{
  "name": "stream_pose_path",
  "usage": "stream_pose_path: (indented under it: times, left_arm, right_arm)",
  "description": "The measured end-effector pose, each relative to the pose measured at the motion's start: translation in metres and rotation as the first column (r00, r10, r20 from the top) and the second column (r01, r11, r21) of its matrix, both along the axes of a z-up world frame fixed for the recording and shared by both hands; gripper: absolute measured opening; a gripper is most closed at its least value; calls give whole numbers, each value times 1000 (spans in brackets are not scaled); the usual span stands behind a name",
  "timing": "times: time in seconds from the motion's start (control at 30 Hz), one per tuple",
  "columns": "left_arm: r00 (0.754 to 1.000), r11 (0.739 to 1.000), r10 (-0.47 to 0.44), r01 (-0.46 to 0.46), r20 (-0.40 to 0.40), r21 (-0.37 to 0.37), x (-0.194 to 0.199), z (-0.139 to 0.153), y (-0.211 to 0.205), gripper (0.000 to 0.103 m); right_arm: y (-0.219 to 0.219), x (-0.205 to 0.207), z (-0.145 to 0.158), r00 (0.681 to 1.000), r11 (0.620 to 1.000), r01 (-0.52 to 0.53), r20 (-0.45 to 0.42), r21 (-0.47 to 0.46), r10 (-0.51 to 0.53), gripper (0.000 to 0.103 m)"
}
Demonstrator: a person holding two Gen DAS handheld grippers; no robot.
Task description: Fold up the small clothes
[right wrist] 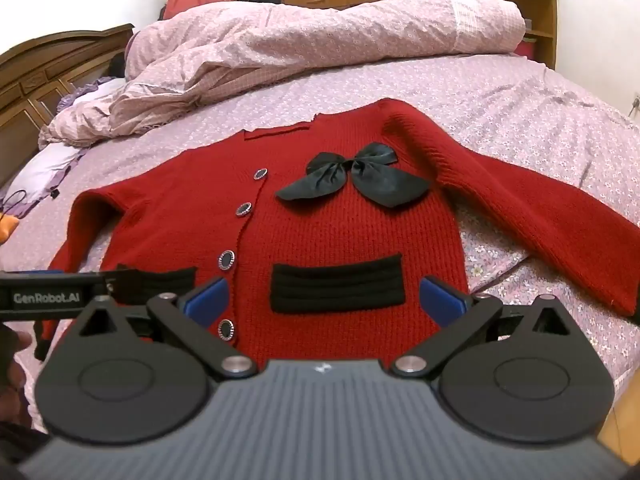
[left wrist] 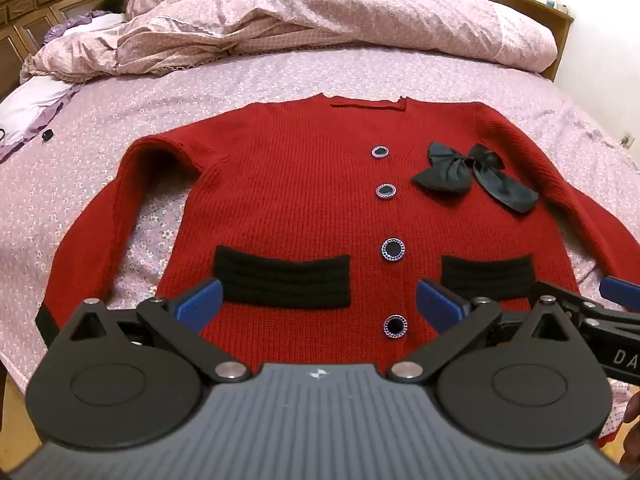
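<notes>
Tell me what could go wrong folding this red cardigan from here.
The black bow stands proud of the cardigan; a fold over it may bulge or crush it. The sleeves splay wide, so they could drag and bunch. Both grippers, left and right, are open and might pinch the bedsheet too.

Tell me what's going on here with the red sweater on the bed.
A person holds a gripper in each hand above the near hem of a red cardigan spread flat, front up, on the bed. The left gripper and right gripper both stand wide open and hold nothing. Both sleeves lie out to the sides, so no fold has been made yet.
</notes>
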State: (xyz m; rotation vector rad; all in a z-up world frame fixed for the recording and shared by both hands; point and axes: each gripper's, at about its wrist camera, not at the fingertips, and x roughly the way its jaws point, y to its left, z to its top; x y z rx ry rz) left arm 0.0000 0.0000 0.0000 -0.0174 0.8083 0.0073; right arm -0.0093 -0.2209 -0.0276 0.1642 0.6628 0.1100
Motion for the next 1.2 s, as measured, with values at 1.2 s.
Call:
stream_pose_path:
  times: [1.2]
  left_arm:
    - [1000,1000,-13,13,18,-4,-1,-1,-1,103]
  right_arm:
    - [-8,2,-2,999,999,43,-19,9,-43,103]
